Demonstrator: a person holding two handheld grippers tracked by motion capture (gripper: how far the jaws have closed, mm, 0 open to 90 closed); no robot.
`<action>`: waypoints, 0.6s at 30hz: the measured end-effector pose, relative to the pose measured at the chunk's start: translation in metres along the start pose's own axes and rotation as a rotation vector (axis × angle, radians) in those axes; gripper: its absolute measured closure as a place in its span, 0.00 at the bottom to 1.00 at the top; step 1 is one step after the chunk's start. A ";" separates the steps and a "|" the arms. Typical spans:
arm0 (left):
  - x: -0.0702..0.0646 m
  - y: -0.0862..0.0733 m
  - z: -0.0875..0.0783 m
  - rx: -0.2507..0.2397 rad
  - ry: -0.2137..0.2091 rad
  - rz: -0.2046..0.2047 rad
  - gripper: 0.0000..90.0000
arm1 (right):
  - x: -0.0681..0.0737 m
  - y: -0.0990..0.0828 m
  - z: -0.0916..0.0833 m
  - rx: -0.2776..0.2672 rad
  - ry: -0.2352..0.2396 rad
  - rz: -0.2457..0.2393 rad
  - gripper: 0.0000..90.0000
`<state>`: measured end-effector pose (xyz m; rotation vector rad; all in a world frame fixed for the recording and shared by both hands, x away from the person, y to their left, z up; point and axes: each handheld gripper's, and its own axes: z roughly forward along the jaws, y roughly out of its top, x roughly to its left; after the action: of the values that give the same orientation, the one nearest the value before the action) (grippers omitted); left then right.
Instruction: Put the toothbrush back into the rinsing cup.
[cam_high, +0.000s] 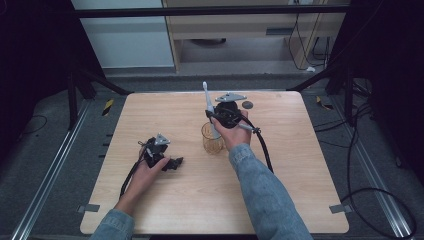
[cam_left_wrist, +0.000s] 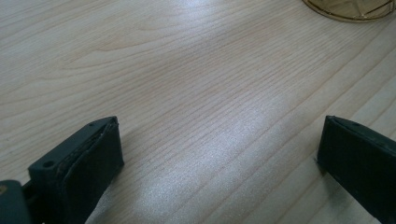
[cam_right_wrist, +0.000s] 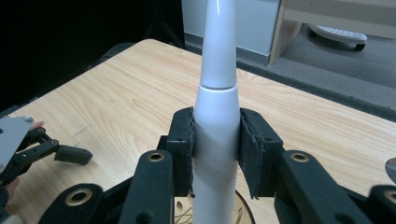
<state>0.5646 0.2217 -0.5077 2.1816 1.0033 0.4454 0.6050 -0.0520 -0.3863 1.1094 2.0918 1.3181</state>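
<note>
Right gripper (cam_right_wrist: 215, 154) pads clamp white electric toothbrush (cam_right_wrist: 215, 140) upright, amber glass cup (cam_high: 213, 138) directly below; off-centre lowering could tip cup; left gripper (cam_left_wrist: 219, 154) wide, empty.

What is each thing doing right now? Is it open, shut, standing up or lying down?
Electric toothbrush: upright, clamped in the right tool, lower end in the cup.
Amber cup: standing upright on the table.
Right tool: shut on the toothbrush.
Left tool: open, nothing between its jaws, low over the table.
</note>
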 end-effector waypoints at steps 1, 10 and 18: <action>0.000 0.000 0.000 0.000 0.000 0.000 0.00 | 0.000 0.000 0.000 0.000 0.000 0.000 0.75; 0.000 0.000 0.000 0.000 0.000 0.000 0.00 | -0.003 -0.007 0.002 0.024 -0.007 0.006 0.75; 0.000 0.000 0.000 0.000 0.000 0.000 0.00 | -0.003 -0.011 0.003 0.035 -0.007 0.007 0.75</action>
<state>0.5647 0.2217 -0.5077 2.1812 1.0029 0.4454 0.6043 -0.0560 -0.3978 1.1354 2.1153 1.2836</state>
